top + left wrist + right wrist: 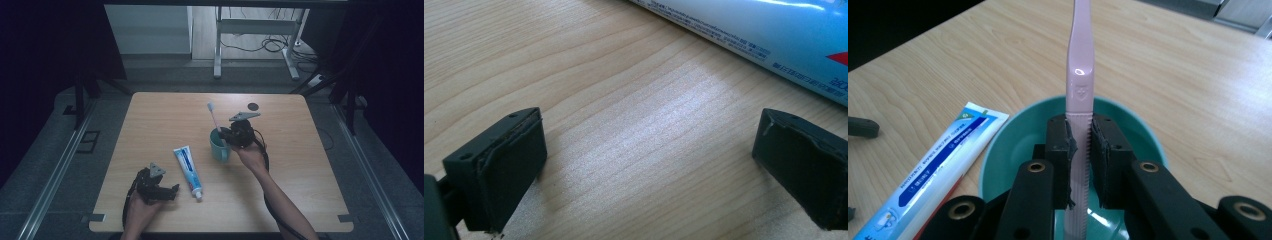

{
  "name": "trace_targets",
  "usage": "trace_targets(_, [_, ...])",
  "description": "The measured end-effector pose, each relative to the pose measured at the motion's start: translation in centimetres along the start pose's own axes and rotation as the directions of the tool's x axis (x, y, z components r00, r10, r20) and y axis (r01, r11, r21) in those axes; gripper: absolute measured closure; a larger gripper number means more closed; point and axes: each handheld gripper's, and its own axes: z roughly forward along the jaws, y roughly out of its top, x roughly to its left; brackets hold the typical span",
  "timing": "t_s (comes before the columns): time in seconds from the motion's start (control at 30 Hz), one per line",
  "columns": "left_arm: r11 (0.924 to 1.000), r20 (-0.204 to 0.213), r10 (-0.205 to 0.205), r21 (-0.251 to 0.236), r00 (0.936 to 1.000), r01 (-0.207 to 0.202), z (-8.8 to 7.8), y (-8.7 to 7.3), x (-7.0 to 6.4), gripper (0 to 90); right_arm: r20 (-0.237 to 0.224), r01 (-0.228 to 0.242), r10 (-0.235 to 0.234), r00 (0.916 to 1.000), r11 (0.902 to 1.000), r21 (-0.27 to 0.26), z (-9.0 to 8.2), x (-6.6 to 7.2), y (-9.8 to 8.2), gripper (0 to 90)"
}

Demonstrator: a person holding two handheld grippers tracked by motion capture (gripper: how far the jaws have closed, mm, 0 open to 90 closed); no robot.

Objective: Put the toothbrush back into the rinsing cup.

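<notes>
My right gripper (1079, 165) is clamped on the pink toothbrush (1080, 75), its two pads squeezing the ribbed part of the handle from either side. The lower end of the brush sits down inside the teal cup (998, 160), and the head points away from me toward twelve o'clock in the right gripper view. From the high view I see the right gripper (226, 136) at the cup's rim, on its three o'clock side, with the toothbrush (214, 116) rising out of the cup (218, 150) and leaning slightly toward eleven o'clock. The cup stands upright near the middle of the table (300, 165).

The toothpaste (189, 170) lies flat just beside the cup, at its seven o'clock, cap end toward me at the near edge. In the right gripper view the tube (928, 185) runs off toward seven o'clock from the cup, close to its wall; I cannot tell whether they touch.

My left gripper (170, 192) rests low at the near left of the table, at nine o'clock from the tube's cap. Its jaws stand wide apart with nothing between them but bare wood. In the left gripper view (644, 165) the toothpaste (774, 35) crosses at one o'clock, beyond the fingertips and clear of both pads.

A small dark disc (253, 106) sits on the far side of the table, at one o'clock from the cup.
</notes>
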Motion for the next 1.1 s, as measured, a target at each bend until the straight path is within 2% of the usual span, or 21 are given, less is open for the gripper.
trace_targets(0.57, [1.0, 0.0, 0.001, 0.0, 1.0, -0.001, 0.0, 0.0, 0.0, 1.1, -0.029, -0.041, 0.043, 0.9987, 0.995, 0.091, 1.4, -0.4, -0.6, 77.7])
trace_targets(1.1, [1.0, 0.0, 0.001, 0.0, 1.0, -0.001, 0.0, 0.0, 0.0, 1.1, -0.024, -0.023, 0.025, 0.9994, 0.9948, 0.099, 1.2, -0.2, -0.4, 71.7])
